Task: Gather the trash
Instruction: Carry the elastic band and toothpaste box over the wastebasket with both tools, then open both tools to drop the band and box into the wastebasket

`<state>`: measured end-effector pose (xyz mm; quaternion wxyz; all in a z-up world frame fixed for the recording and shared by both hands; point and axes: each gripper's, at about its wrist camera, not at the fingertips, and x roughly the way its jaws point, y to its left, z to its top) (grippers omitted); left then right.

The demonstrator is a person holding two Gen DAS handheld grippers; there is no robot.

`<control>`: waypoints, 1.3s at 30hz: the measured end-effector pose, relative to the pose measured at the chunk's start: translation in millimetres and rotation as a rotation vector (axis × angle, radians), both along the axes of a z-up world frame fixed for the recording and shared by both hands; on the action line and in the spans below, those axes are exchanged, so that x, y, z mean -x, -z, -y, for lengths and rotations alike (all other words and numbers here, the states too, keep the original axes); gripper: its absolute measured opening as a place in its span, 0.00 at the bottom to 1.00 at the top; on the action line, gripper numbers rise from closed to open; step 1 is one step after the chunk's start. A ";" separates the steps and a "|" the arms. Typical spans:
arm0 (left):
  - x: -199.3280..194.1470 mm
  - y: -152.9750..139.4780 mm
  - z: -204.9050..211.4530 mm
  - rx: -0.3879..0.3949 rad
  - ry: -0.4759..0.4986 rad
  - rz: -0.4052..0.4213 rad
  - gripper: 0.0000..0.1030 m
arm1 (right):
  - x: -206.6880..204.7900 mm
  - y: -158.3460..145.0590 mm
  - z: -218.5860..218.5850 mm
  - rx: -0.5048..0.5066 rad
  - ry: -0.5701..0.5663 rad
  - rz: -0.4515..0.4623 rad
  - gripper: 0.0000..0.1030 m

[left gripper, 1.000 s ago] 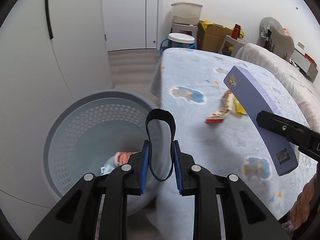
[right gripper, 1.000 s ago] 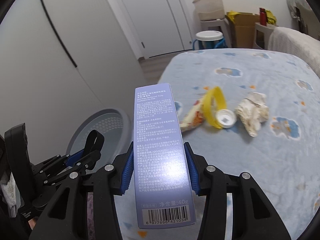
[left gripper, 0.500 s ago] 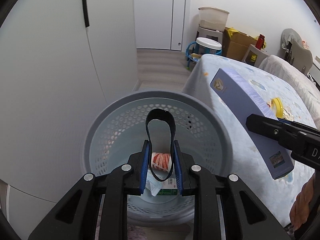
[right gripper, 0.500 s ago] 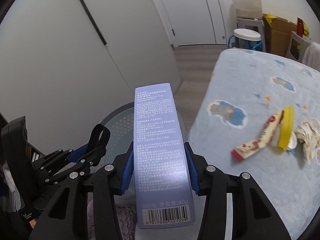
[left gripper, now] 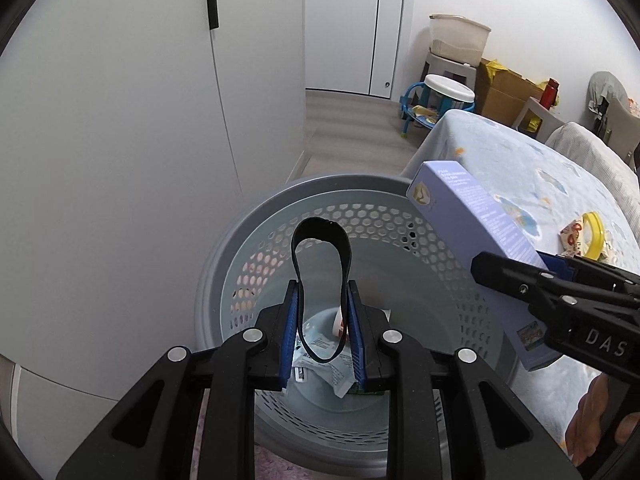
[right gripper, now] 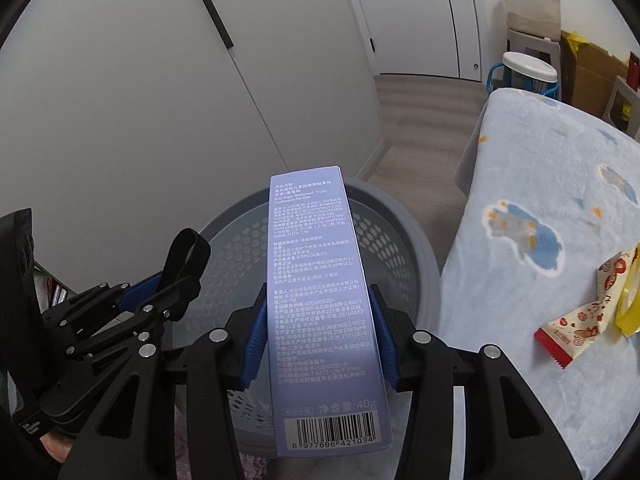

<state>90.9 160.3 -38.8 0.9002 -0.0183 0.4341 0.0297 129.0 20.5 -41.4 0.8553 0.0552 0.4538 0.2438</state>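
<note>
Both hands have swung away from the bed (right gripper: 540,184) and now hang over the grey perforated basket (left gripper: 240,240), which a second ago sat off to one side of the left wrist view and now fills its centre. The left gripper (left gripper: 322,320) is clamped on a black elastic loop (left gripper: 320,240), one band, standing up between the blue pads directly above the basket's mouth. The right gripper (right gripper: 318,336) is clamped on one lilac toothpaste carton (right gripper: 320,300), its far end reaching over the near rim. Judged from this, both pieces are carried to the drop point and only the release is left.

Count, as visible: two grippers, each holding one item; one basket, with at least two pieces of litter already at its bottom (left gripper: 328,368), a pale printed packet and something with red print, partly hidden by the pads. On the bed lie one red-and-cream snack wrapper (right gripper: 580,320) and one yellow lid (right gripper: 630,304) touching it, so at least two pieces are uncollected.
</note>
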 end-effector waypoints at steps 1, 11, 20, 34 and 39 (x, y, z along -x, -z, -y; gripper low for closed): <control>-1.0 1.5 -0.5 0.000 -0.002 -0.002 0.22 | -1.0 1.8 -0.6 0.004 0.000 0.000 0.45; -7.7 8.2 0.2 0.009 -0.011 -0.010 0.24 | -0.9 5.0 -8.2 0.015 0.003 0.000 0.46; -2.9 10.0 -6.0 0.000 -0.037 0.004 0.54 | 3.9 1.2 -9.1 0.008 0.012 0.023 0.60; 3.0 8.7 -10.6 -0.015 -0.052 0.013 0.59 | 2.4 1.4 -10.0 0.014 0.012 0.027 0.60; 4.4 7.6 -11.3 -0.019 -0.052 0.016 0.59 | 1.6 1.9 -9.4 0.014 0.011 0.027 0.60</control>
